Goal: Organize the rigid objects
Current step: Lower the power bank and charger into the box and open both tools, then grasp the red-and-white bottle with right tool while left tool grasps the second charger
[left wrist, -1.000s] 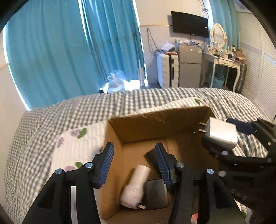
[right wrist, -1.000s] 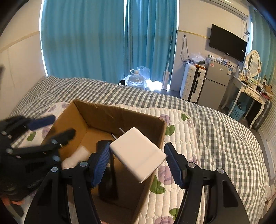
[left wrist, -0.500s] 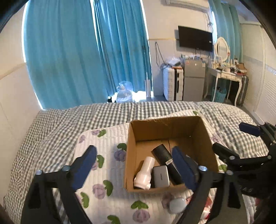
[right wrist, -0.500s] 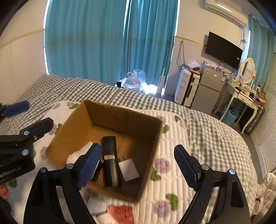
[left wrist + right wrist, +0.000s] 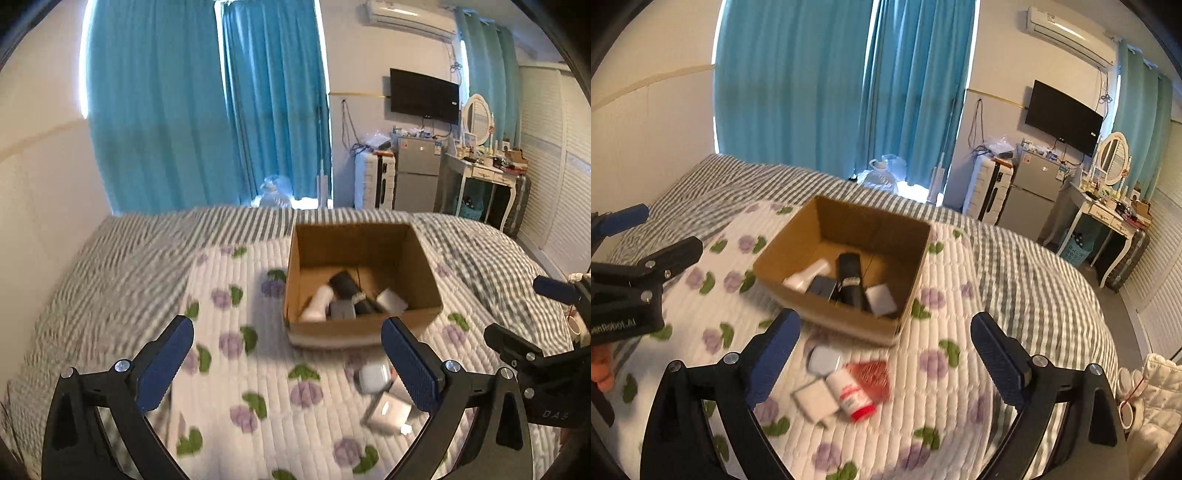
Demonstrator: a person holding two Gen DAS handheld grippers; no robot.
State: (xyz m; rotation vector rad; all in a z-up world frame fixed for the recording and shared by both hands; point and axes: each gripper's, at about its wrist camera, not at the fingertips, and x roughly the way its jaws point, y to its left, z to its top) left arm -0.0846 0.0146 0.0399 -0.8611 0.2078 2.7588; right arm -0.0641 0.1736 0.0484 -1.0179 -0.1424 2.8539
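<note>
Both jaws gape wide, nothing held. Left wrist view: left gripper [image 5: 286, 360] hangs over the floral quilt [image 5: 229, 369], brown open cardboard box [image 5: 360, 326] ahead with items inside, loose white pieces at its near side. Right wrist view: right gripper [image 5: 886, 350] sits above a white-and-red small bottle [image 5: 851, 395], a white square adapter [image 5: 816, 400], a red flat packet [image 5: 871, 376]. Next pick, I'd judge: drop straight, straddle the bottle crosswise, avoid pinching quilt.

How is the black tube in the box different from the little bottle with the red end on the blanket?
The black tube is dark all over; the little bottle is white with a red end. The tube lies inside the cardboard box; the bottle lies outside it on the blanket. Both lie on their sides.
</note>
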